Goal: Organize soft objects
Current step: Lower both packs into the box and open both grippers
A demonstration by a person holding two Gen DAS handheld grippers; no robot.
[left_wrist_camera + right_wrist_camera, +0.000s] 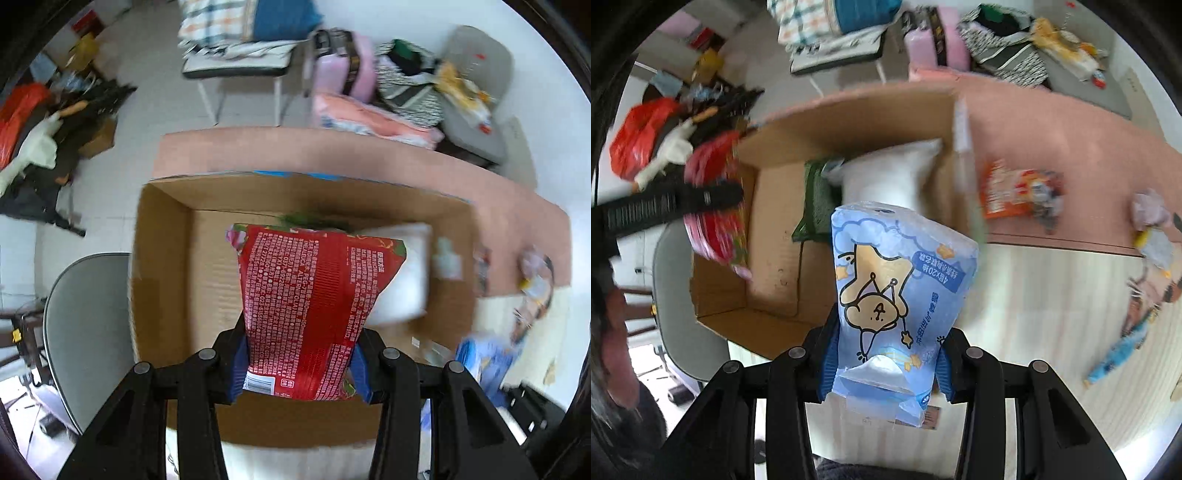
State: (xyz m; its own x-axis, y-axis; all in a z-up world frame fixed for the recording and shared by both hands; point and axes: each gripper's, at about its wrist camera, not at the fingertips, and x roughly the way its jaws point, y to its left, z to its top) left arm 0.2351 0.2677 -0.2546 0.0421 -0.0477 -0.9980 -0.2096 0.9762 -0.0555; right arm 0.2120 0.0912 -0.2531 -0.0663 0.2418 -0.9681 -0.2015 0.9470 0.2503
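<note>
My left gripper (299,369) is shut on a red soft pack (314,306) and holds it above the open cardboard box (162,280). The box holds a white pillow-like pack (402,273) and a green item (314,219). My right gripper (886,365) is shut on a blue tissue pack with a cartoon bear (894,295), just right of the box (775,206). In the right wrist view the left gripper and its red pack (716,214) hang over the box's left side, with the white pack (890,173) and green item (818,199) inside.
An orange snack pack (1008,192) and other small packs (1152,229) lie on the pink mat (1071,140) right of the box. A blue pack (1119,350) lies on the light table. A grey chair (81,332) stands left of the table; clutter sits behind.
</note>
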